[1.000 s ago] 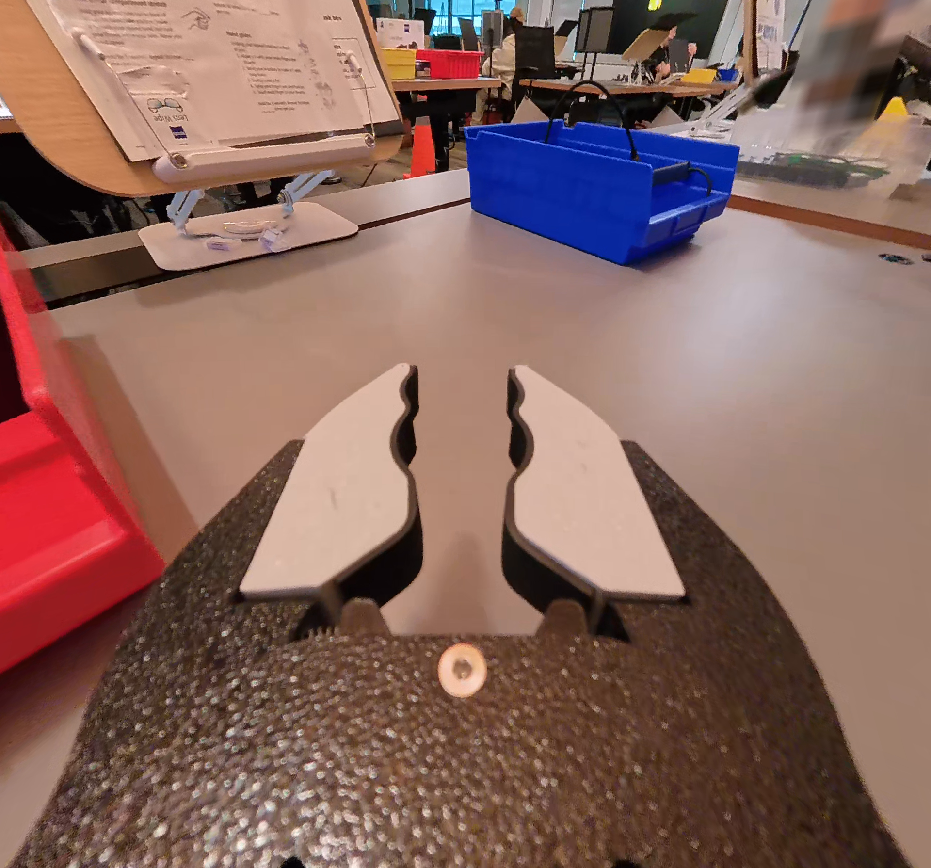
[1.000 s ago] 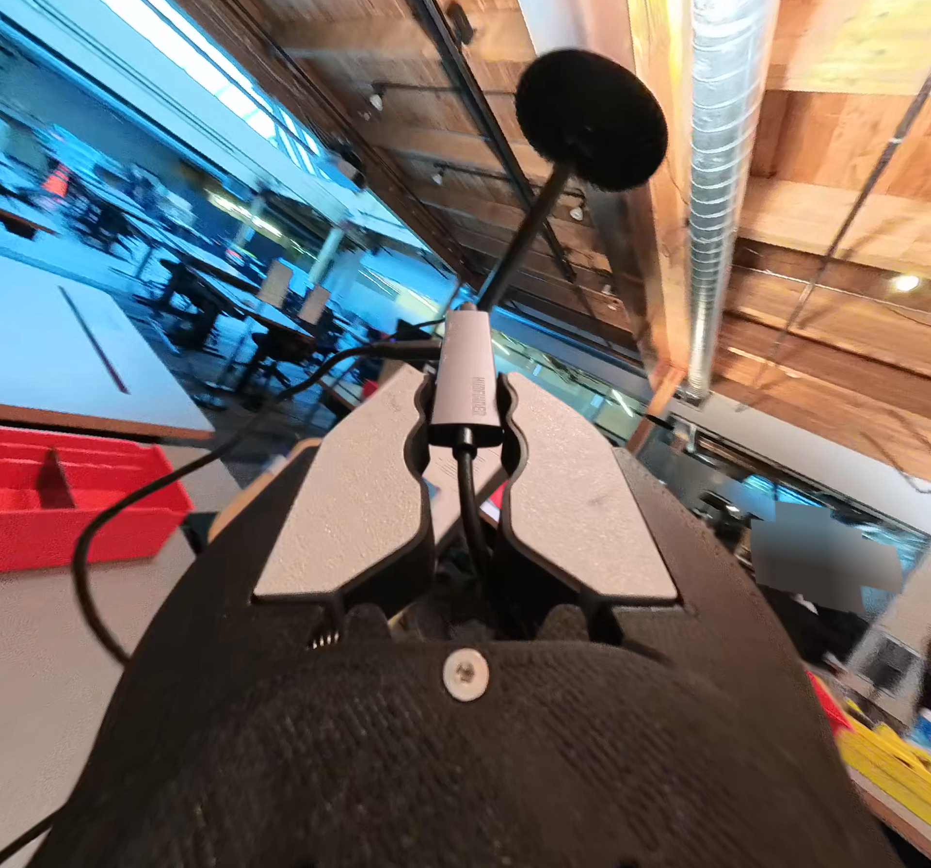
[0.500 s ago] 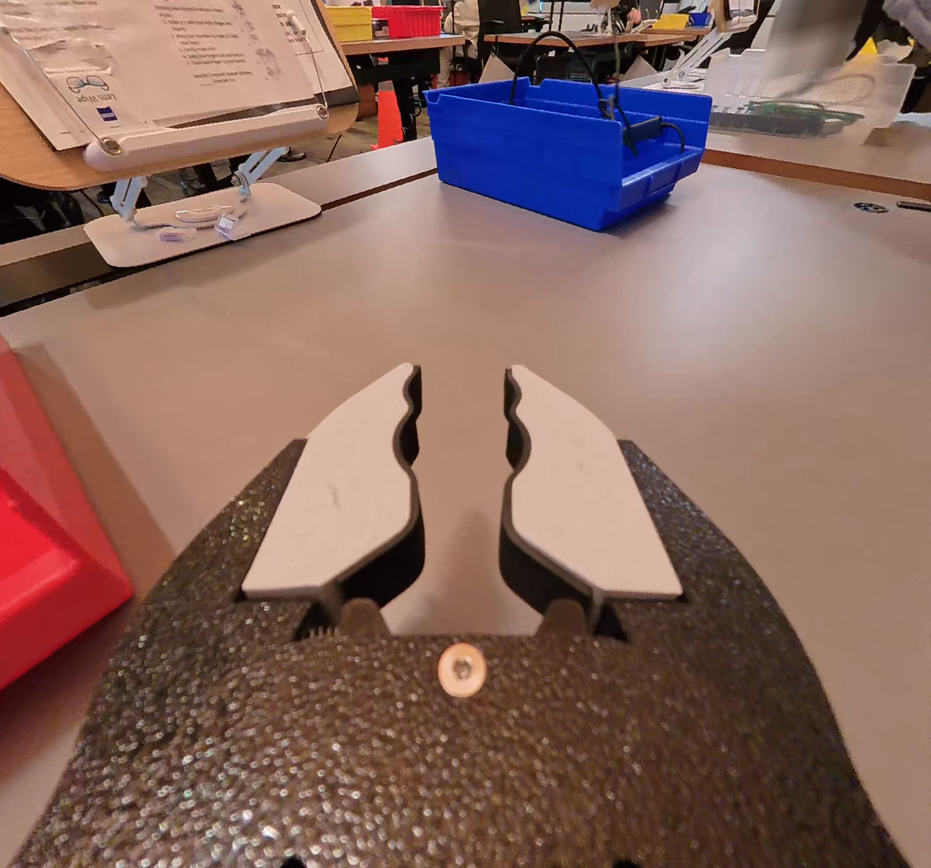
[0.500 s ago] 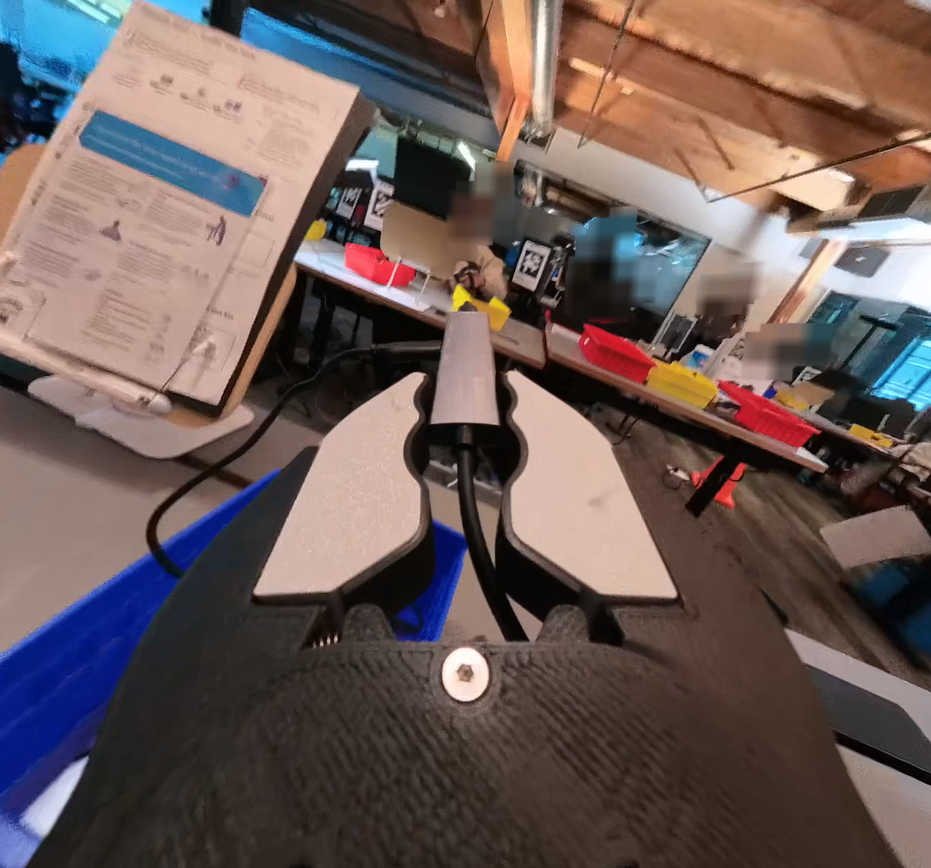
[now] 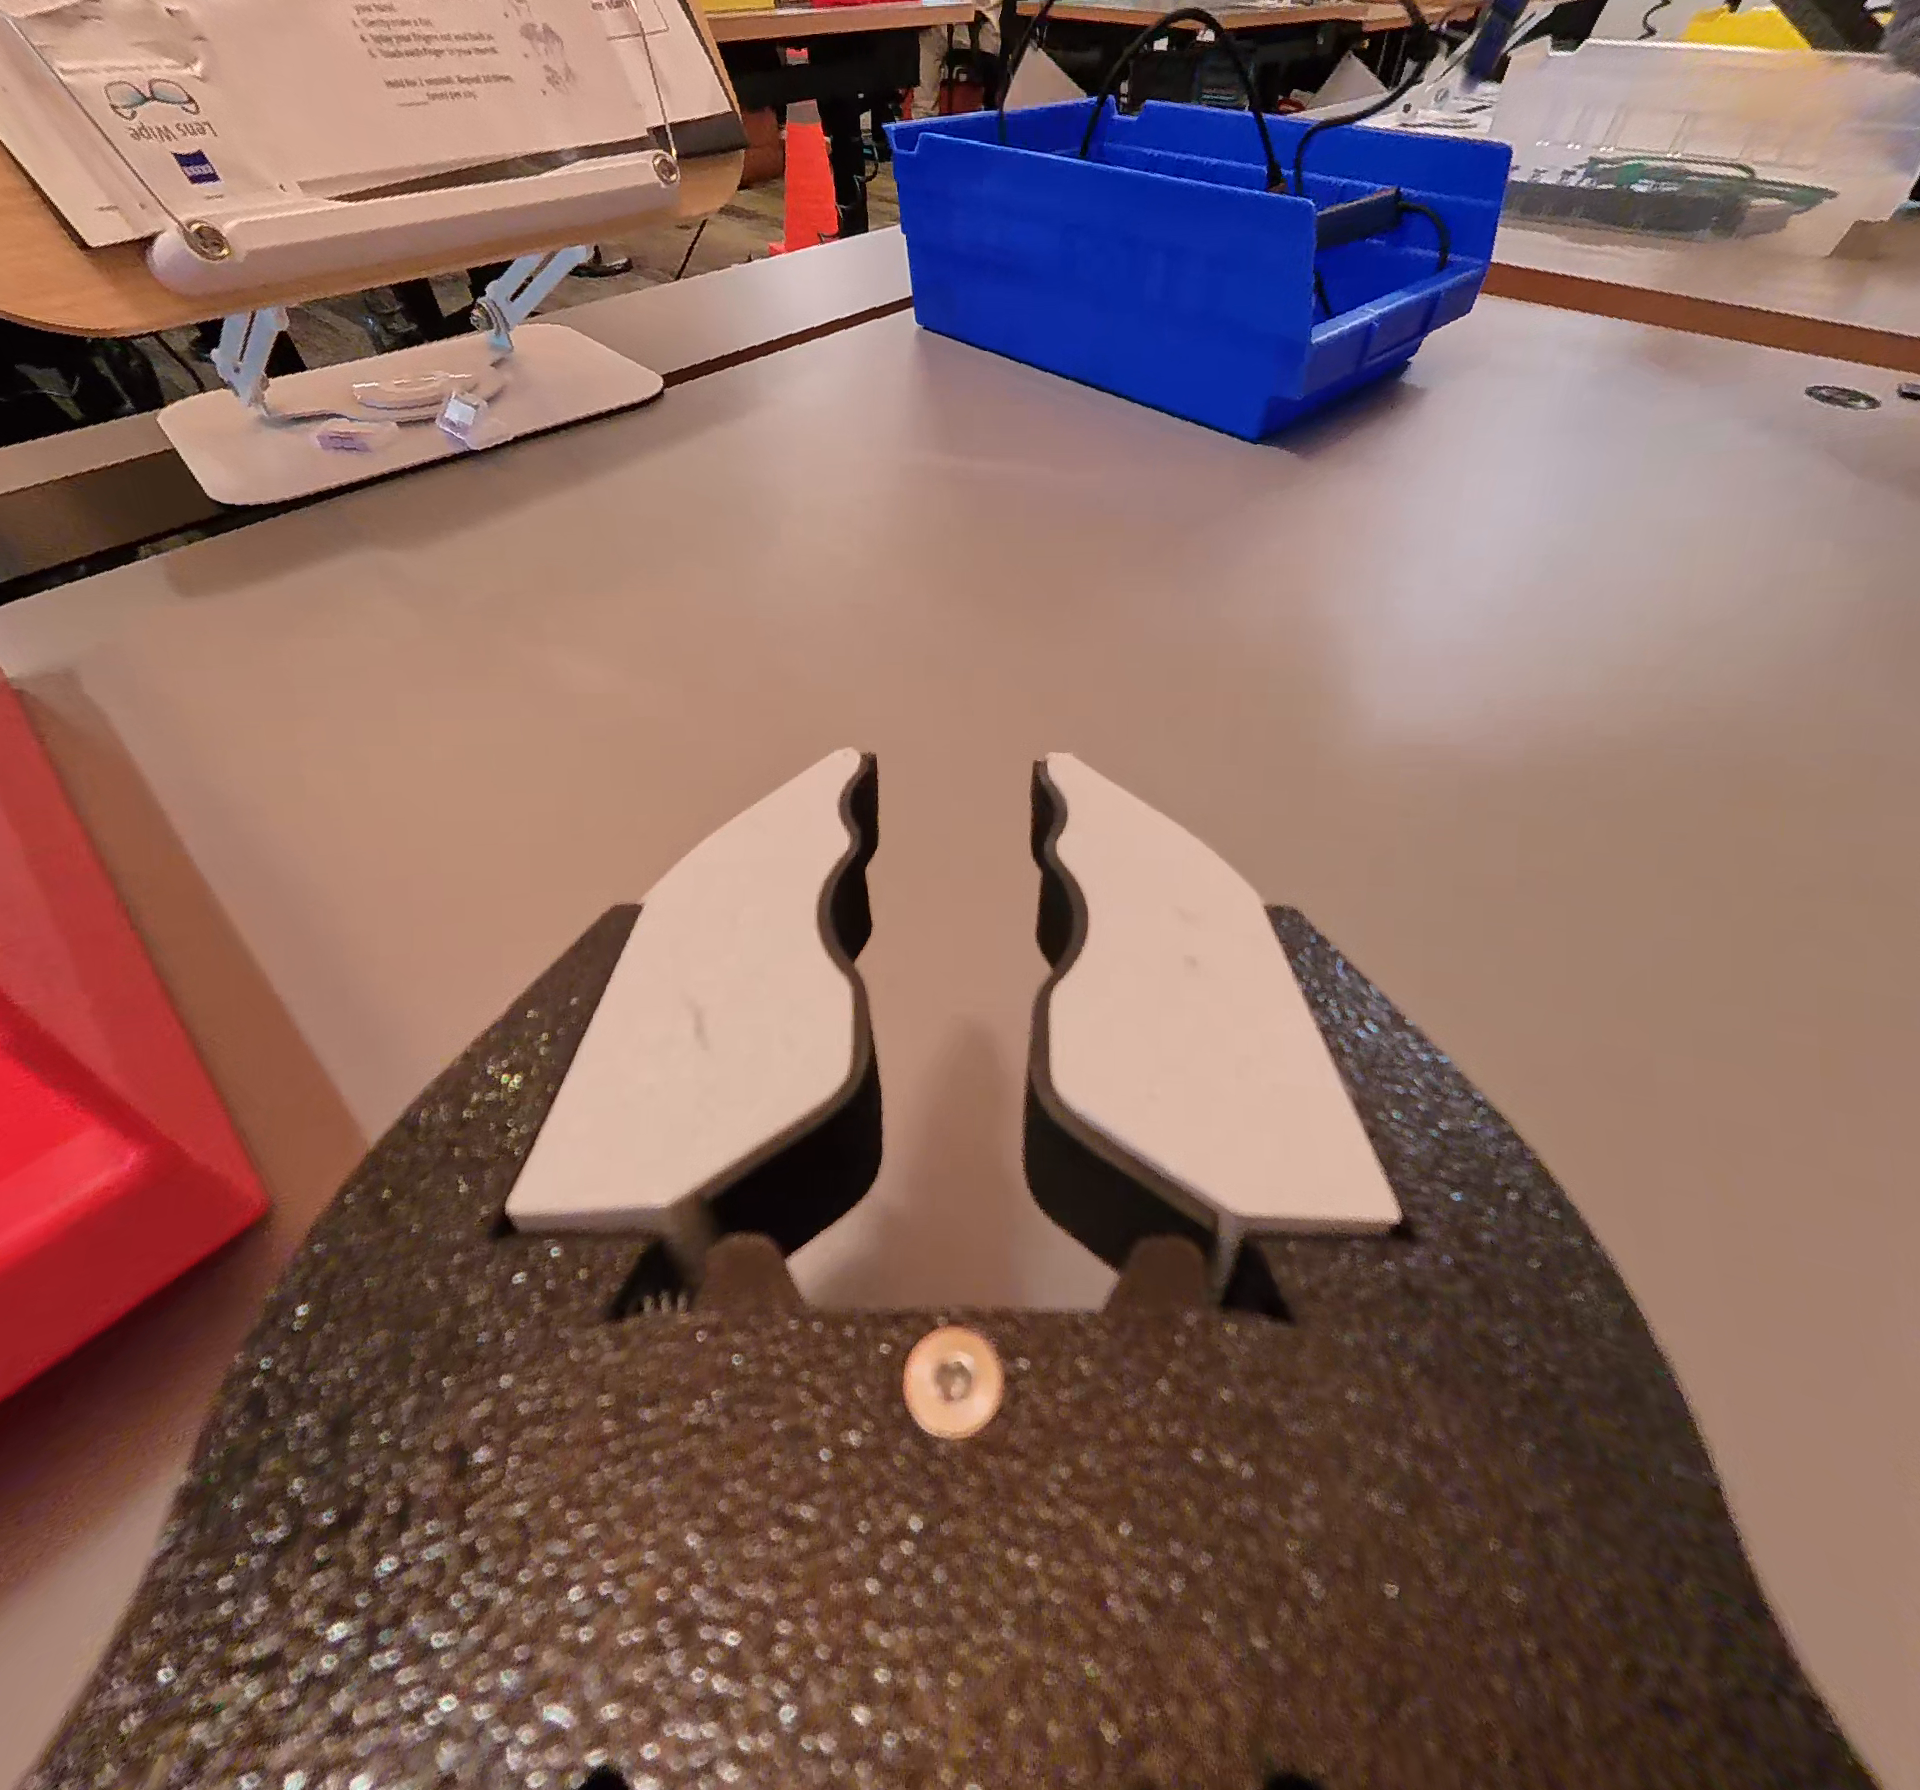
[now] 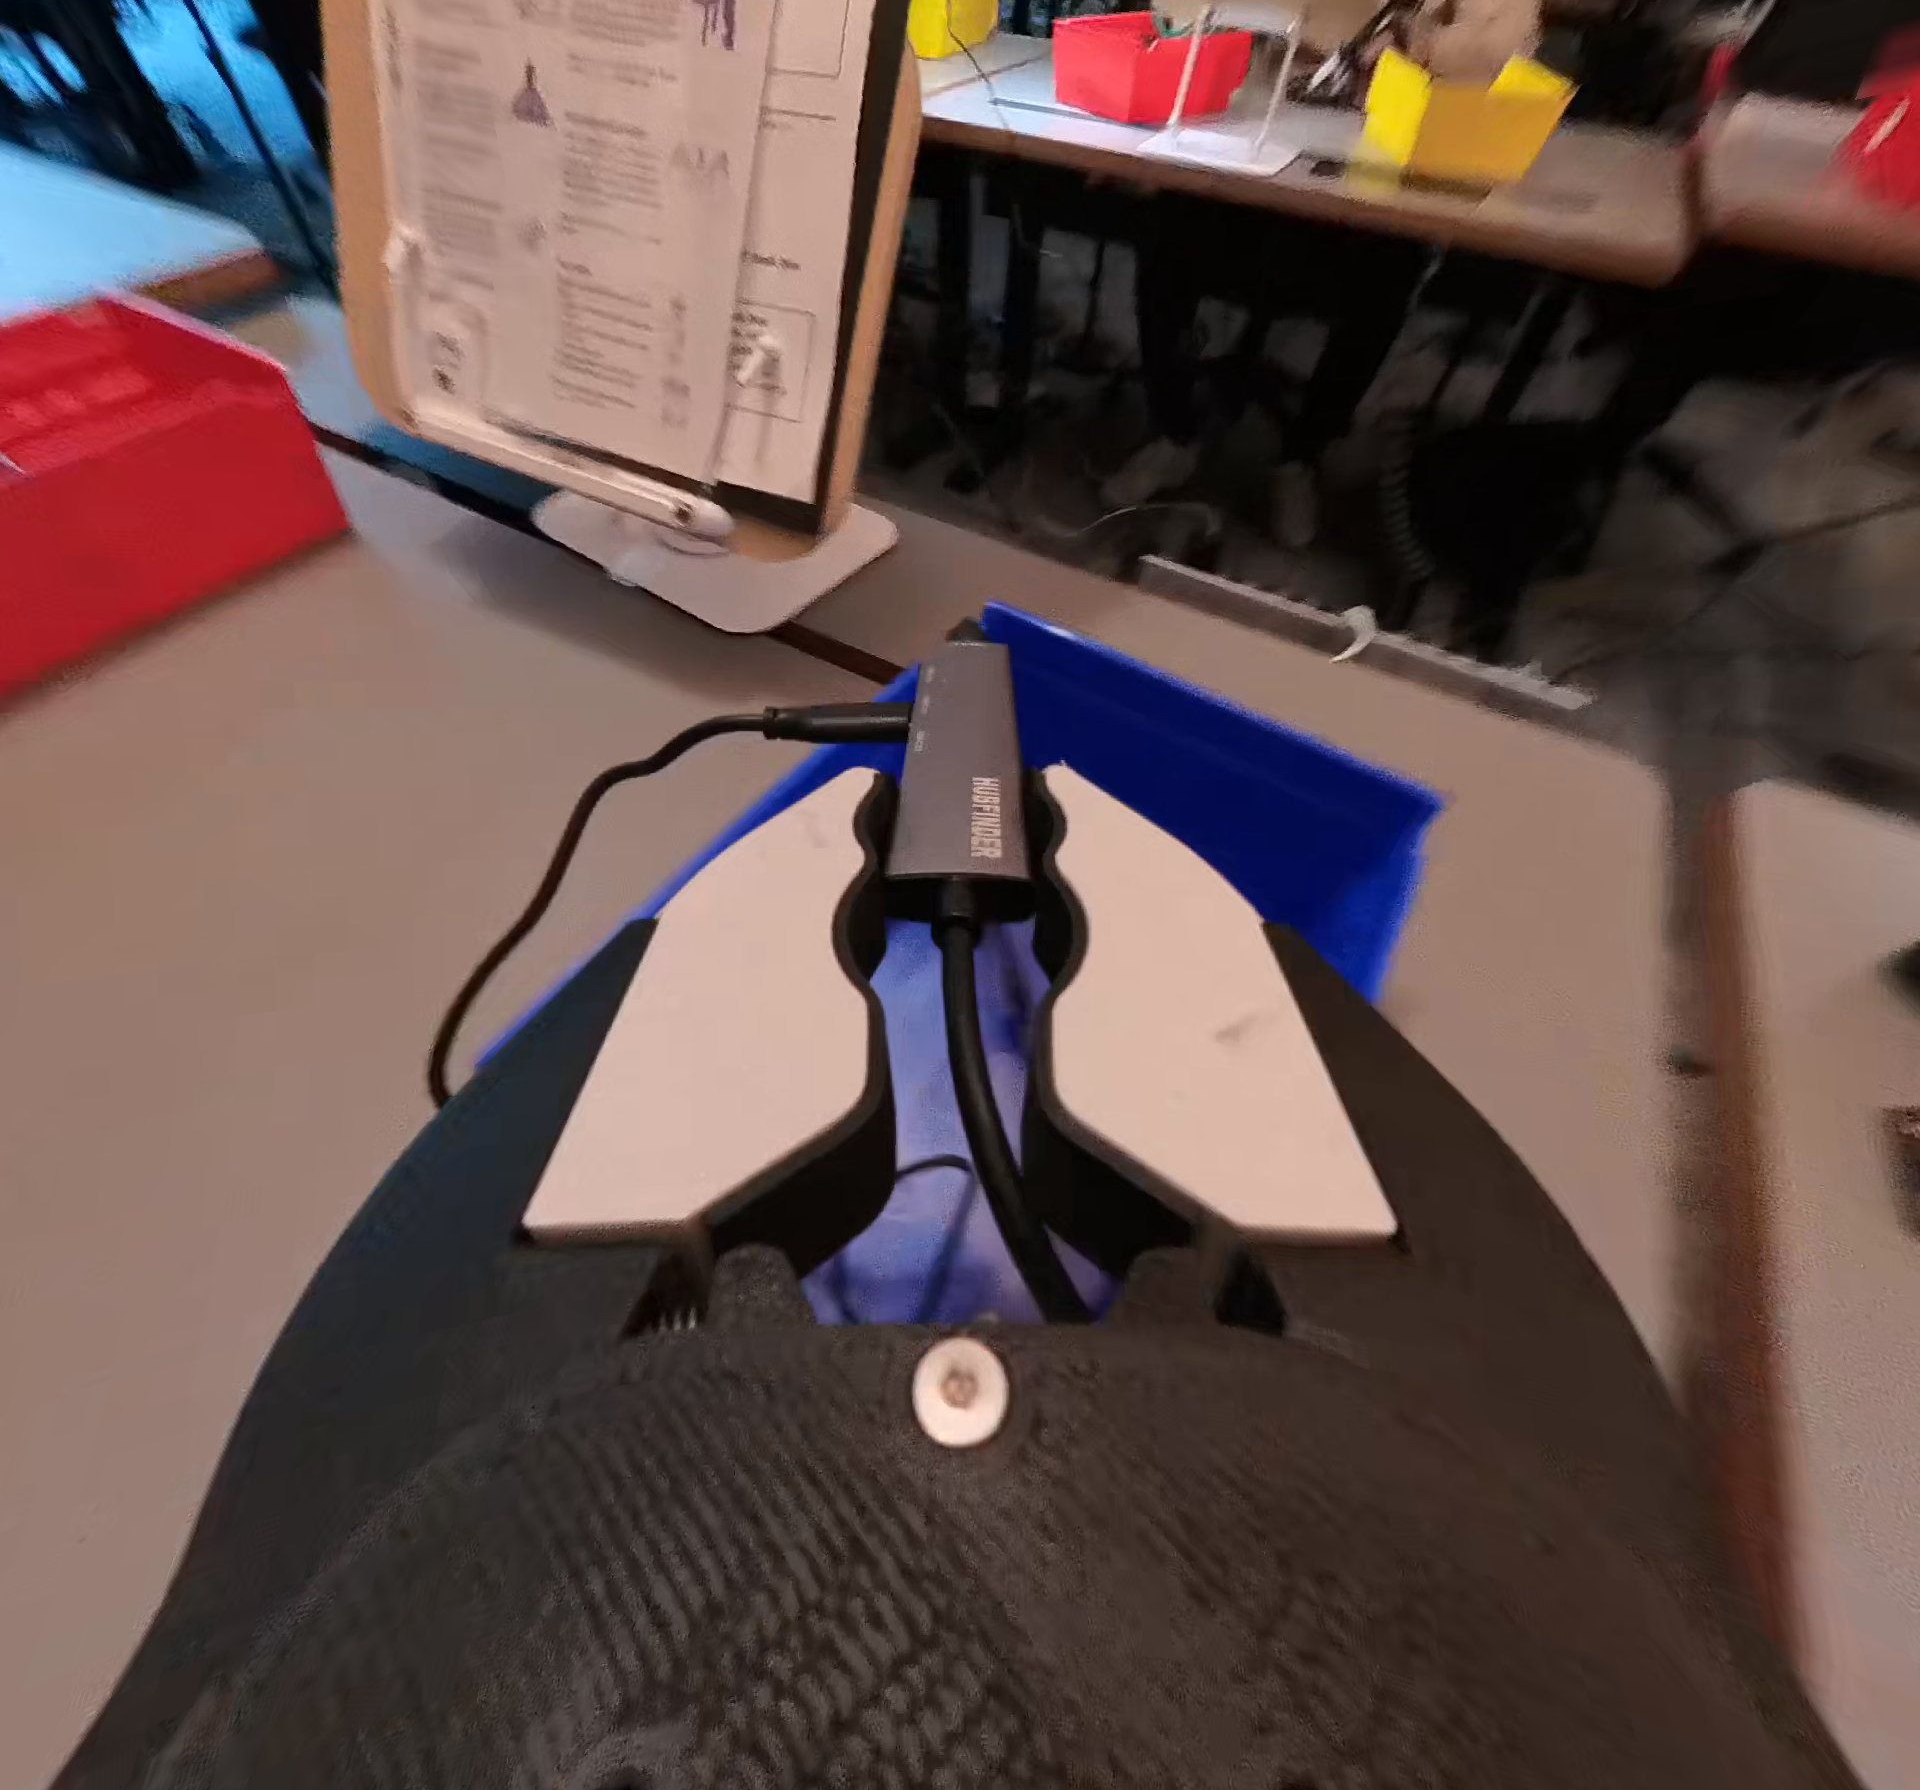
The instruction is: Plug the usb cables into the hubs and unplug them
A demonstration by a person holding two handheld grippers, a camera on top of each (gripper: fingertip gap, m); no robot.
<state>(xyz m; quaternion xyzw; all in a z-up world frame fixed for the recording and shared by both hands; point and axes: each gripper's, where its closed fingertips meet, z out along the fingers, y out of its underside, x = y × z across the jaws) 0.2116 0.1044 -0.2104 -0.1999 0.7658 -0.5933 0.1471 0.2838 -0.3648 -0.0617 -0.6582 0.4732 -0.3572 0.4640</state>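
- The right gripper is clamped on a grey hub, held above the blue bin. The hub's near end sits between the fingertips and the rest sticks out forward past them.
- A black cable is plugged into the hub's left side and loops down over the table. The hub's own lead runs back between the fingers toward the gripper body.
- The left gripper hovers low over the bare table, jaws a narrow gap apart and holding nothing. The bin stands well ahead of it, with more black cables arching out of it.
- Risk: the grip covers only the hub's near end, so a sideways pull on the plug may twist the hub in the jaws or drag it out.
- Risk: the slack loop may snag on the bin's rim or the paper stand as the hub moves, tugging the plug crooked.
- Risk: lowered further, the hub may tangle with the cables already in the bin.
- The right view is blurred, so how deep the plug sits is hard to tell.
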